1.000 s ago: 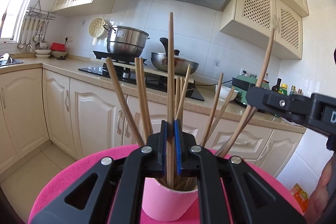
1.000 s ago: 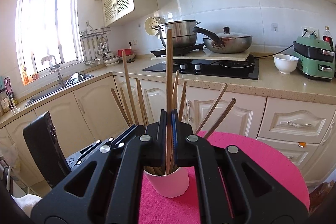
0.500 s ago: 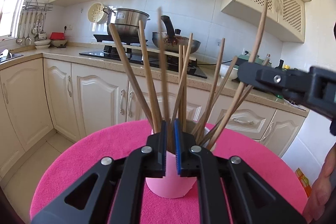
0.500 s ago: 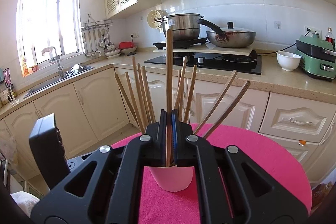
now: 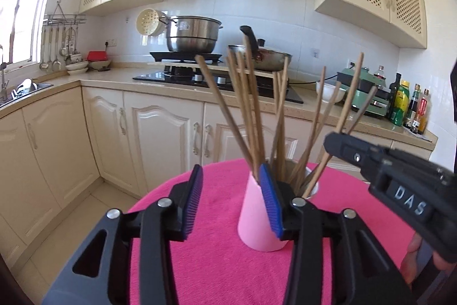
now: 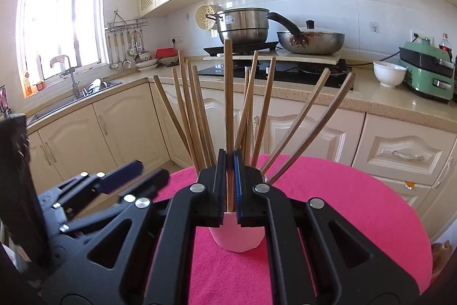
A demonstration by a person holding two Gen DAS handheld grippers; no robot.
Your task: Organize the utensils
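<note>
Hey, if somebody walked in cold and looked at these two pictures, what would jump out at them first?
Probably the fan of wooden chopsticks splaying out of a pink cup in the middle of a bright pink tablecloth. Next, the right tool, shut on one upright chopstick over the cup, while the left tool stands open beside the cup. Behind, a steel pot sits on the stove.

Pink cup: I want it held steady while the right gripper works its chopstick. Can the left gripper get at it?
Probably yes. The left gripper is open, beside the pink cup, with only tablecloth between them. The right gripper is shut on one chopstick above the rim.
</note>
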